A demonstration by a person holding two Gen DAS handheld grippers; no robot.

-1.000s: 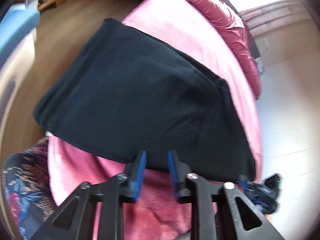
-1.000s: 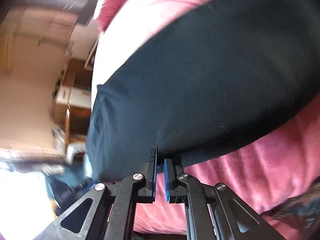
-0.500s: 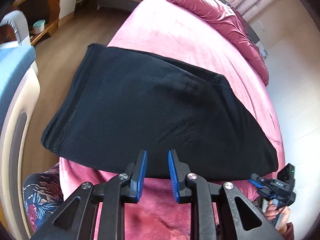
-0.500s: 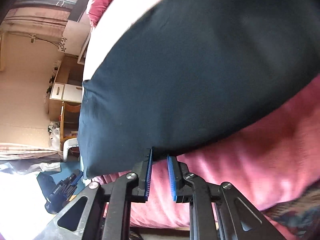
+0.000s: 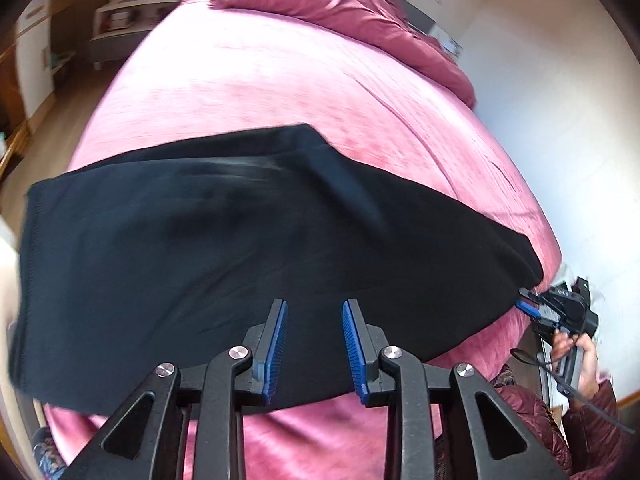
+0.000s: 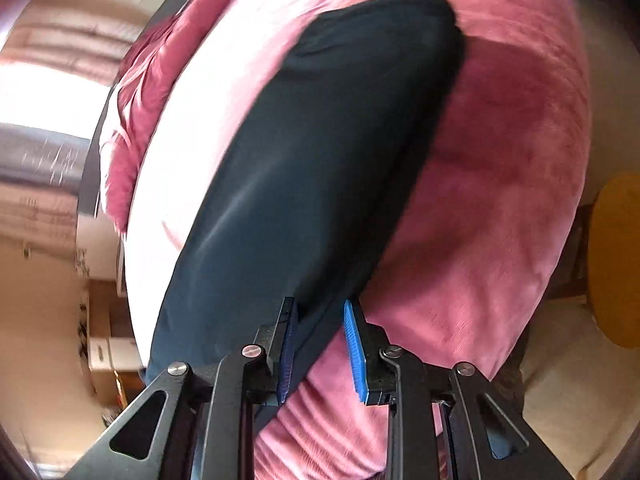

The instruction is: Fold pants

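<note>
1. Lying flat across the near end of the bed, the black pants form one wide, compact band, with a stitched edge at the left end and a tapering right end. That shape suggests at least one fold is already made, though how many layers lie stacked cannot be told from the dark cloth.

2. A low ridge runs across the upper middle of the pants in the left wrist view, so the top layer looks not quite smooth.

3. What is likely left: another fold to bring the band down to a small bundle, or a smoothing pass, if this is meant as the final shape. The pictures do not settle which.

4. The left gripper has its jaws spread, with nothing between them. It hovers over the near edge of the pants, about midway along the band, and the blue pads frame only dark cloth below.

5. The right gripper also has its jaws spread. The near edge of the pants runs into the gap between them, but the jaws are not closed on it; whether a pad brushes the cloth cannot be told.

6. In the left wrist view the right gripper sits just beside the tapered right end of the pants, held in the person's hand.

7. Both grippers are therefore at the near edge, well apart from each other along its length.
</note>
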